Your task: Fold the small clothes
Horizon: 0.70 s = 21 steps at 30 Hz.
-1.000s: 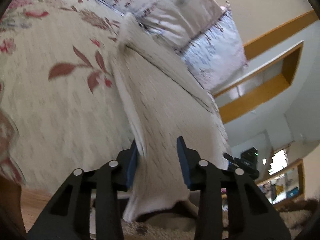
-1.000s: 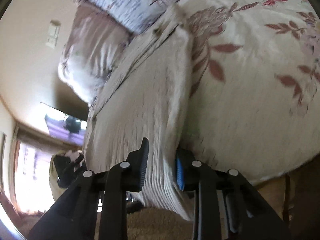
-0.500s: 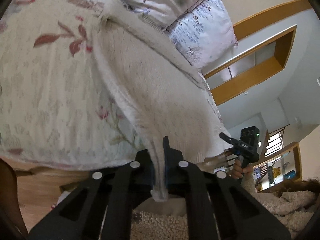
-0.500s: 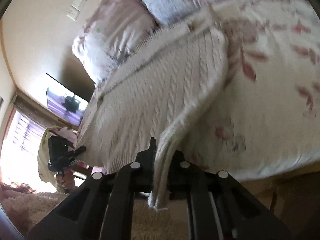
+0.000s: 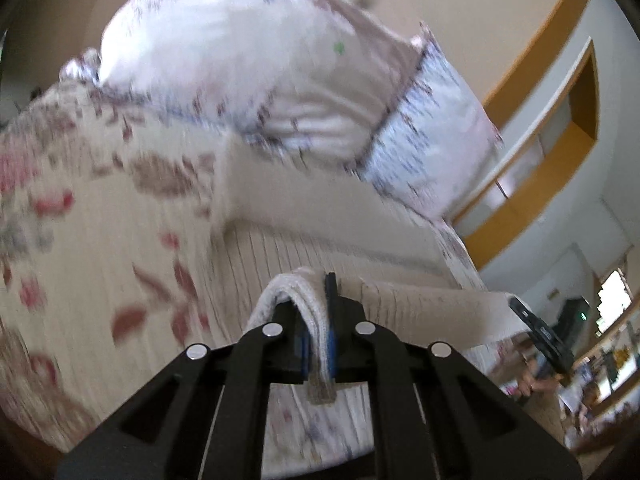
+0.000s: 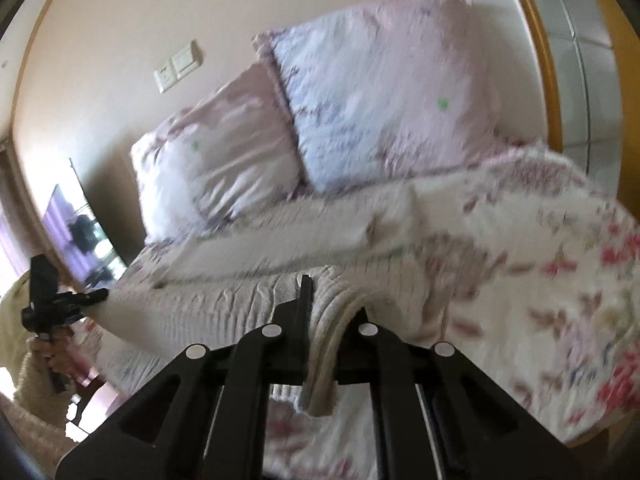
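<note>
Each gripper is clamped tight on a bottom corner of the cream cable-knit sweater (image 5: 320, 240): the left gripper (image 5: 318, 312) pinches the hem where it wraps over its finger, and the right gripper (image 6: 320, 316) does the same at the opposite corner. Held at both corners, the hem stays stretched straight between them, which I'd judge is so it can be carried up over the body. The rest lies spread on the floral bedspread (image 5: 100, 240), its far end just below the pillows (image 6: 360, 100).
</note>
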Each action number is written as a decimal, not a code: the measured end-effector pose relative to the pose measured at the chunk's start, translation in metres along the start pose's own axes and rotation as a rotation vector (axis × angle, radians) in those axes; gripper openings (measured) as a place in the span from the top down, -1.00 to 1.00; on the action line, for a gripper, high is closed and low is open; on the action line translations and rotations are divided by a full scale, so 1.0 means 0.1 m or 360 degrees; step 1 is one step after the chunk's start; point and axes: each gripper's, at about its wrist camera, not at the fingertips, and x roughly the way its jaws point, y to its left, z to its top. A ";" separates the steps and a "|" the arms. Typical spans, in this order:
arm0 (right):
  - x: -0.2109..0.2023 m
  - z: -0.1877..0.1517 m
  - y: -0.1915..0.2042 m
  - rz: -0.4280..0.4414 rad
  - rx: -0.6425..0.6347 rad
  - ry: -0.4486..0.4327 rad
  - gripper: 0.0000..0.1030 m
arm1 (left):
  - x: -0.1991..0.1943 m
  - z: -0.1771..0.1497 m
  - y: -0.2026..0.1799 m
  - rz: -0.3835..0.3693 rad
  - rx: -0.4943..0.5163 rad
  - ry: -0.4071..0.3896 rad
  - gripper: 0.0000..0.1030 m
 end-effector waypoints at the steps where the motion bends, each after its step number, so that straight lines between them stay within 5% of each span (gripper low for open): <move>1: 0.06 0.08 0.01 -0.0031 -0.0017 -0.0034 0.86 | 0.04 0.11 -0.01 0.0018 0.0006 -0.0024 0.89; 14: 0.93 0.87 -0.02 -0.0201 -0.0081 -0.0148 0.86 | 0.81 1.20 -0.06 0.0181 0.0048 -0.0173 0.89; 21: 1.73 0.77 -0.43 -0.0271 0.0127 0.0131 0.86 | 1.61 1.23 0.38 0.0232 -0.0159 0.0034 0.89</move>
